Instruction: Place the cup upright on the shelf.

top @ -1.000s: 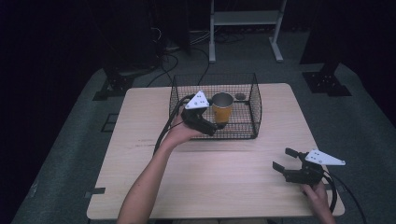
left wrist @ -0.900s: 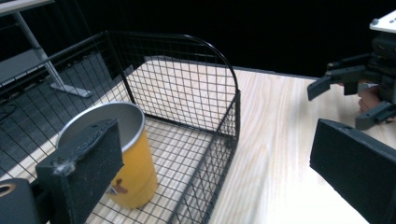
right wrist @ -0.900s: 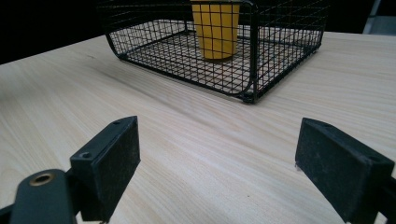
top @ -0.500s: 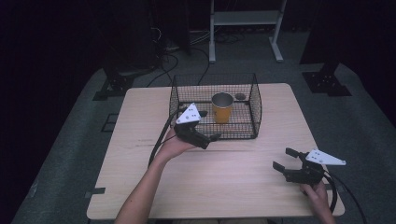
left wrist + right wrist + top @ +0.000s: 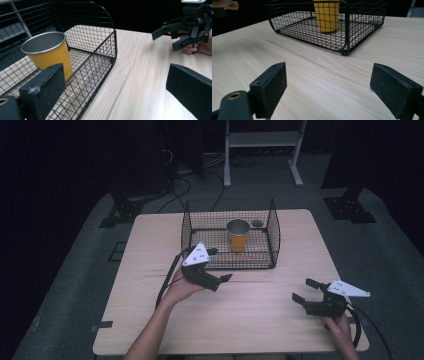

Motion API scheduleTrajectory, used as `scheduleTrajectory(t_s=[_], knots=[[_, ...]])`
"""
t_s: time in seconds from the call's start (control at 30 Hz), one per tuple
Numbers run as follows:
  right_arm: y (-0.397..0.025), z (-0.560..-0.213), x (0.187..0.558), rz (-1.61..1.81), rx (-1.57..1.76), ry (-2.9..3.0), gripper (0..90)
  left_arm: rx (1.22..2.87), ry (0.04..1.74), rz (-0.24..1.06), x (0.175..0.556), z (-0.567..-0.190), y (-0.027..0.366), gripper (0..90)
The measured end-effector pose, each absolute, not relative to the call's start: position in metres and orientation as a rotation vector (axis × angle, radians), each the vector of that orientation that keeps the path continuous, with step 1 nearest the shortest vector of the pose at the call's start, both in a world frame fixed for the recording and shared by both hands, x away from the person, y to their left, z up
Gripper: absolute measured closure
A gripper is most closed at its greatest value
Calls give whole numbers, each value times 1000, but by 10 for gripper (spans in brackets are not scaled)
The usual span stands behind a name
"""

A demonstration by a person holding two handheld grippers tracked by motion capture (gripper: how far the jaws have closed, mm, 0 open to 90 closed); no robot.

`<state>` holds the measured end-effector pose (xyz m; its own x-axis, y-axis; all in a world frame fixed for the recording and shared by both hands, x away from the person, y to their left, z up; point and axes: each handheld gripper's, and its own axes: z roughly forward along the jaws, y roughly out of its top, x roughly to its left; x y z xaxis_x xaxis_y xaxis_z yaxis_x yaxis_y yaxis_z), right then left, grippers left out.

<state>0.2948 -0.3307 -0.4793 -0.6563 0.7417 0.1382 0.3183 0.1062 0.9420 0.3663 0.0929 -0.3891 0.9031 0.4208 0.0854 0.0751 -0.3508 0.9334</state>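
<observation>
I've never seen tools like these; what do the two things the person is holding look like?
Each hand-held gripper, left and right, is black, with two flat rectangular jaws and a pale three-cornered plate dotted with small marks on top. A black cable trails from the left one. The forearms are bare, with no sleeves.

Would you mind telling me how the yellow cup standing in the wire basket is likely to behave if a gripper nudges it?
The yellow cup looks thin-walled and empty, so probably light. Its base is narrower than its rim, so it may tip. The wire basket should stop it rolling far.

A pale wooden table (image 5: 260, 320) stands on grey carpet (image 5: 390, 250) in a dark room, with what looks like a white metal frame (image 5: 262, 150) beyond the table.
</observation>
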Motion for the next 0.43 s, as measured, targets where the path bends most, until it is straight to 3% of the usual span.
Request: scheduleTrajectory(t_s=[0.43], knots=[[-330, -479, 294, 1564, 1029, 2022, 129, 1828, 372, 415, 319, -412, 109, 21]])
